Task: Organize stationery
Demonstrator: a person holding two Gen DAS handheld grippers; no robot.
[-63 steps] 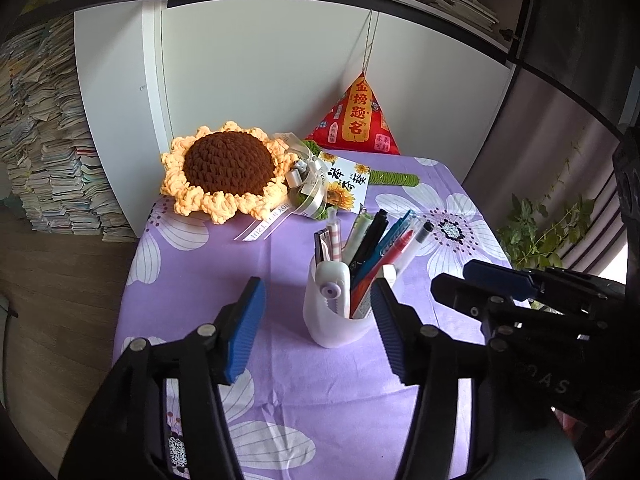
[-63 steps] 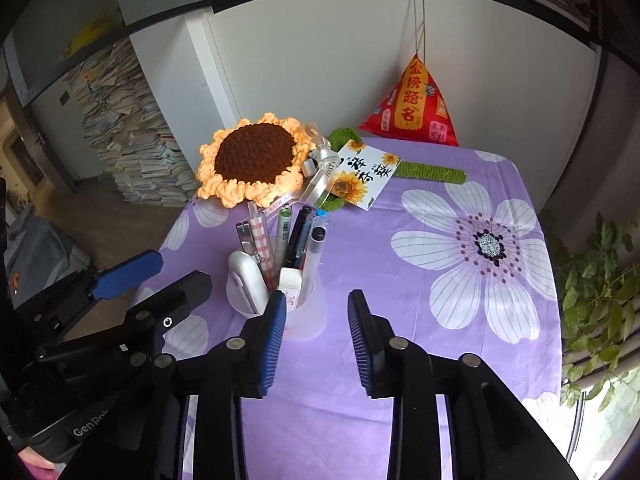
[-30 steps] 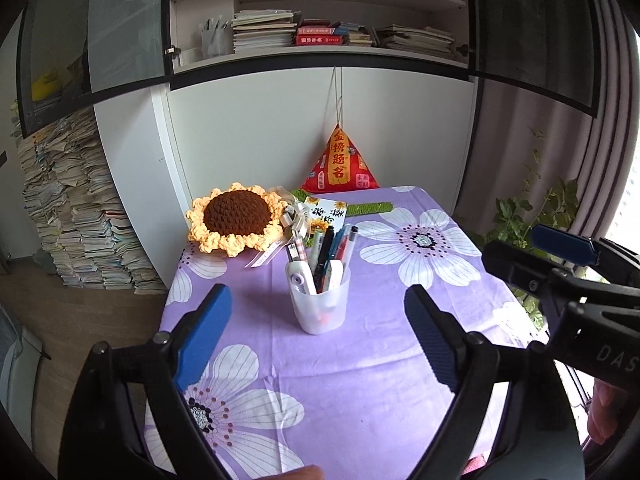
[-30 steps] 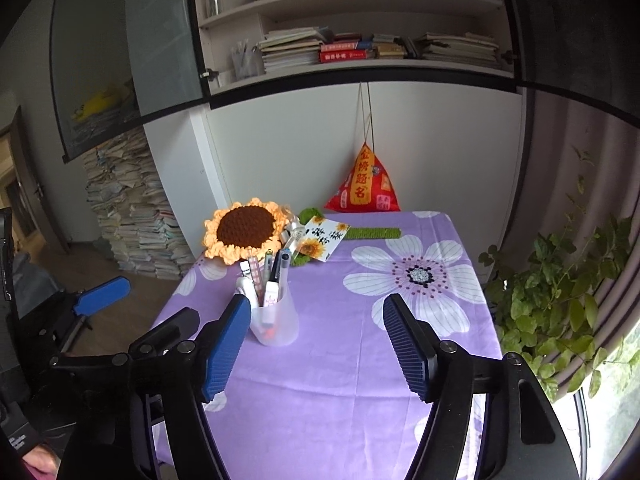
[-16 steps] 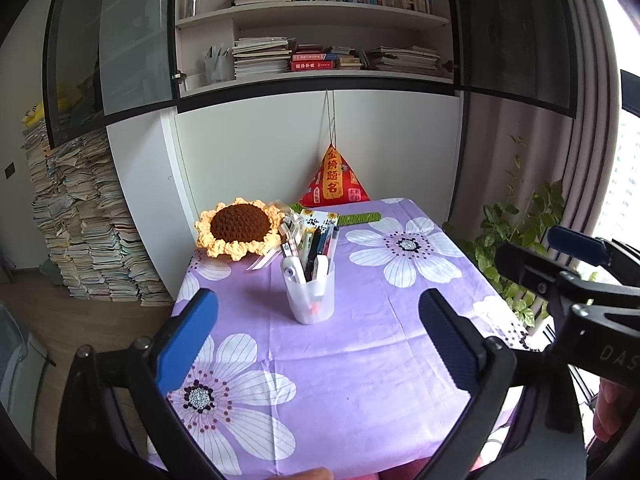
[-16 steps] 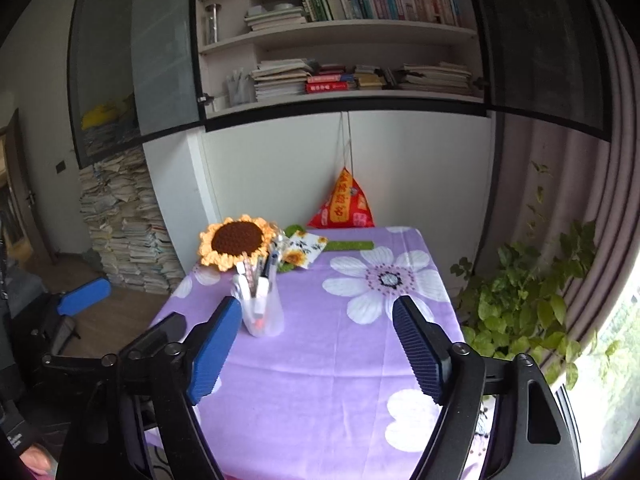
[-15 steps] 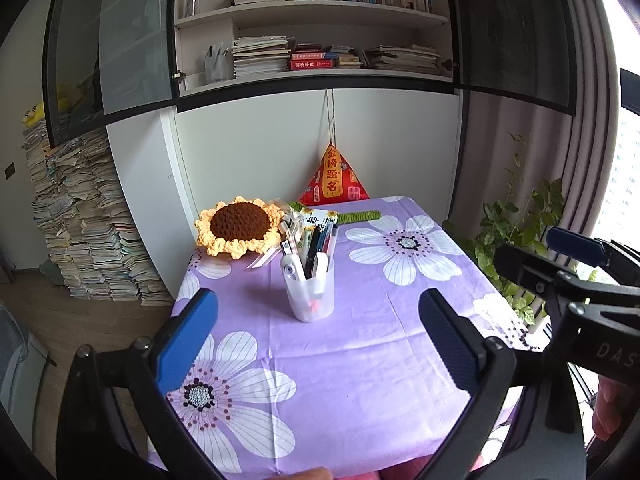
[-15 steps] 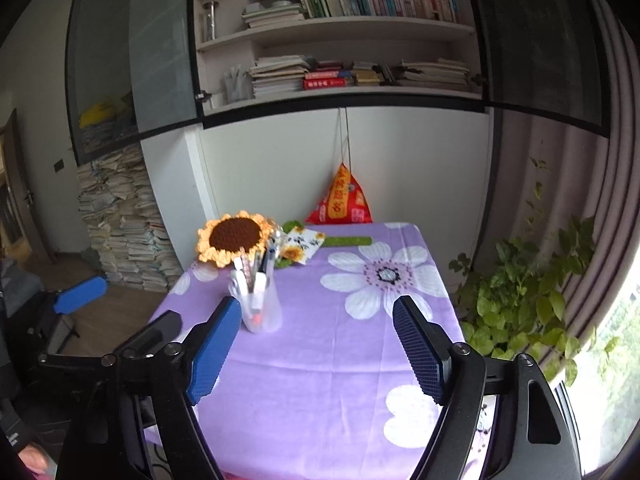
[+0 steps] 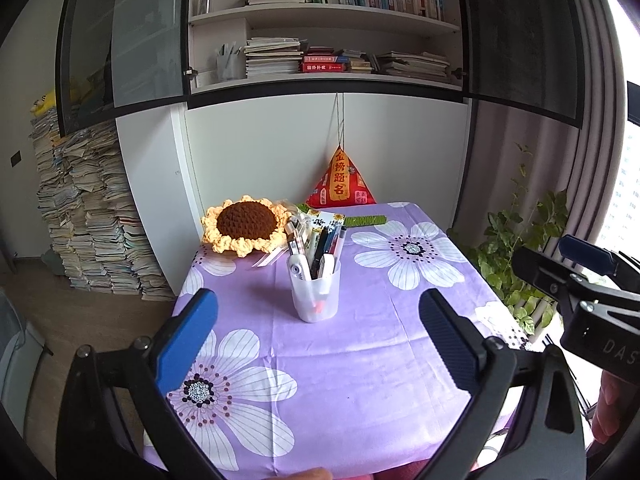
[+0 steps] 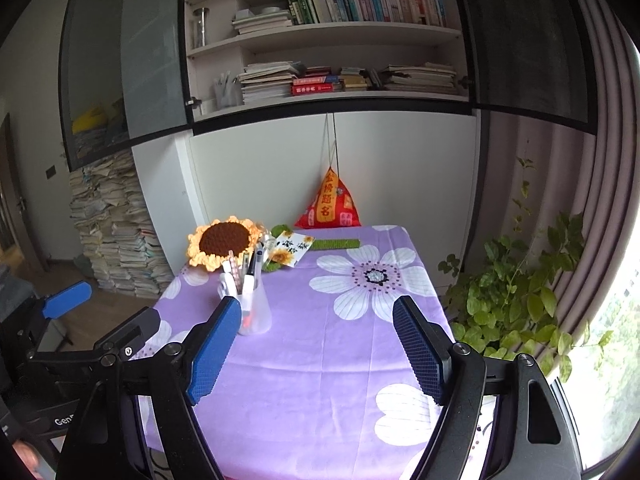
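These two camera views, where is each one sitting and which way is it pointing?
Left wrist view: sits on the left gripper, looking forward over the purple tablecloth at the pen cup; its open jaws frame the cup, and the right gripper shows at the right edge.
Right wrist view: sits on the right gripper, facing the same table; its jaws are open, and the left gripper shows at lower left.
Shared: pen cup, crochet sunflower, red pouch, bookshelf.
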